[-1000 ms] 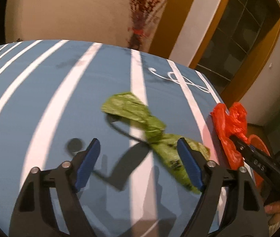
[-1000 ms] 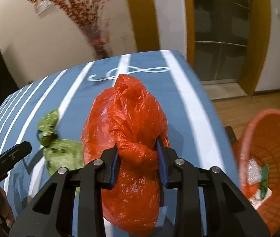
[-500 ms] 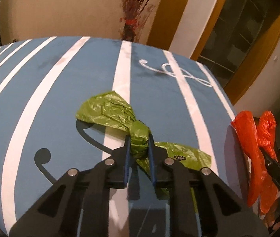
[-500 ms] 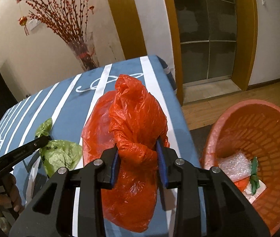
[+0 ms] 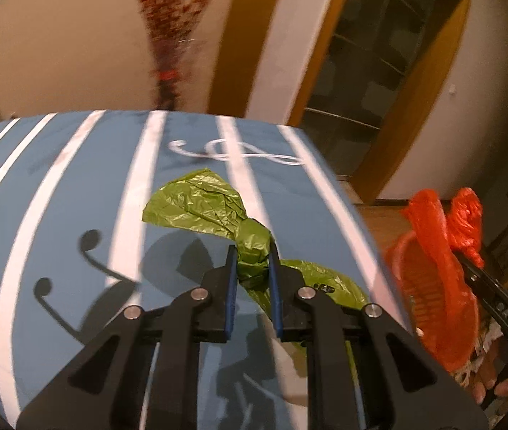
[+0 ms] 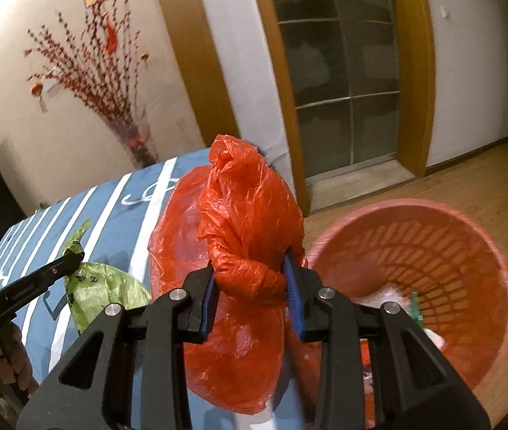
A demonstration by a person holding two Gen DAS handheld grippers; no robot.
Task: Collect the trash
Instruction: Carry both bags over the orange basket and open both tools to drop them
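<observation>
Beside basket (image 6: 469,243), right fingers (image 6: 291,297) pinching red bag (image 6: 243,215); left fingers (image 5: 230,279) pinching green bag (image 5: 200,204).

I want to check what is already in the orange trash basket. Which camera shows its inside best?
The right wrist view: the orange trash basket opens toward the camera, so its slatted wall and some scraps at the bottom show beside the red bag. In the left wrist view only part of the basket shows, mostly behind the hanging red bag.

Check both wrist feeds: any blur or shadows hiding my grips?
Left wrist: background branches smeared, gripper shadows on tablecloth, green bag sharp. Right wrist: basket rim slightly blurred, red bag crisp.
</observation>
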